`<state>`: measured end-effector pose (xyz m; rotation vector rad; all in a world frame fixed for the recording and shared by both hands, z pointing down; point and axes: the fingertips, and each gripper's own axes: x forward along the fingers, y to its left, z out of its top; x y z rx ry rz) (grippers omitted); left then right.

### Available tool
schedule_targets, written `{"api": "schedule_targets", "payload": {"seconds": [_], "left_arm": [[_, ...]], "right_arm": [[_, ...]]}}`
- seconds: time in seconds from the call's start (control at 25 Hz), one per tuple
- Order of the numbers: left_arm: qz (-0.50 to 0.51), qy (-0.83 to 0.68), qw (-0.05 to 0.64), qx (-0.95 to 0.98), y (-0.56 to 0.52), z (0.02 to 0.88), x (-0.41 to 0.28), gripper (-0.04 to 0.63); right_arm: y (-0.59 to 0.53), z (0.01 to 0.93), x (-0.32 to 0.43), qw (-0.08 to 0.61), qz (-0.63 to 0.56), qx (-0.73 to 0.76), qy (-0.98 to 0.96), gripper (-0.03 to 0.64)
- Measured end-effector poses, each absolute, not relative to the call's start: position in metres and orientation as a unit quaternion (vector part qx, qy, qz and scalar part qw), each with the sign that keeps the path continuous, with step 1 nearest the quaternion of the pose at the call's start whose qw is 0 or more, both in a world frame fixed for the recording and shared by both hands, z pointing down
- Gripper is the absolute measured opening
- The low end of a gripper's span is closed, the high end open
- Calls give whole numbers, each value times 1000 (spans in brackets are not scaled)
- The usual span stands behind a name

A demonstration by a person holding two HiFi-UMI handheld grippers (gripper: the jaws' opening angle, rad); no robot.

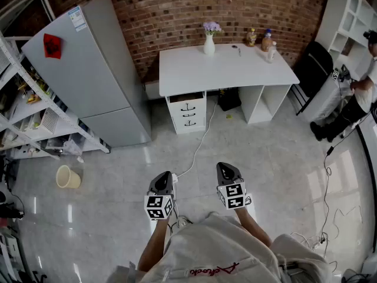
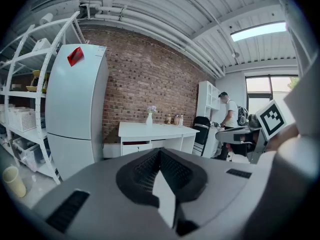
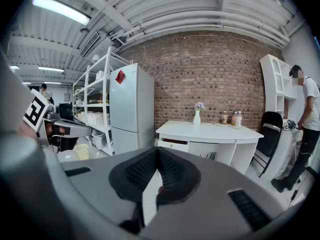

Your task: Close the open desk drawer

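Too small to identify at one o'clock on the desk (image 1: pixel 235 69), some bottles (image 1: pixel 266 40); cropped at three o'clock, a bystander (image 1: pixel 360 93); cropped at nine o'clock, a shelf rack (image 1: pixel 35 114); too dark to read, open drawer (image 1: pixel 186 97) contents.

The left gripper (image 2: pixel 160 159) fills the lower frame, its jaws closed on nothing. Beyond it, mid-frame, a white desk (image 2: pixel 155 130) stands against the brick wall (image 2: pixel 145 79), its top drawer (image 2: pixel 136 144) slightly out. A fridge (image 2: pixel 76 109) stands at left and a person (image 2: pixel 231 121) at right.

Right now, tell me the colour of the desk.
The desk is white, clearest in the head view.
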<state>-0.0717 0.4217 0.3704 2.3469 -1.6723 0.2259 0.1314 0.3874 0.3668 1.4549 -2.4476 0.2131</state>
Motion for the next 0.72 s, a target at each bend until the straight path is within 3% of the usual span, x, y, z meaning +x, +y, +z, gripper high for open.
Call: {"api": "schedule_targets", "payload": {"seconds": [0.72], "left_arm": [[85,-604,125,782,437,373,-47,12]], "right_arm": [[404,377,169,129,85,474,-867,18]]}}
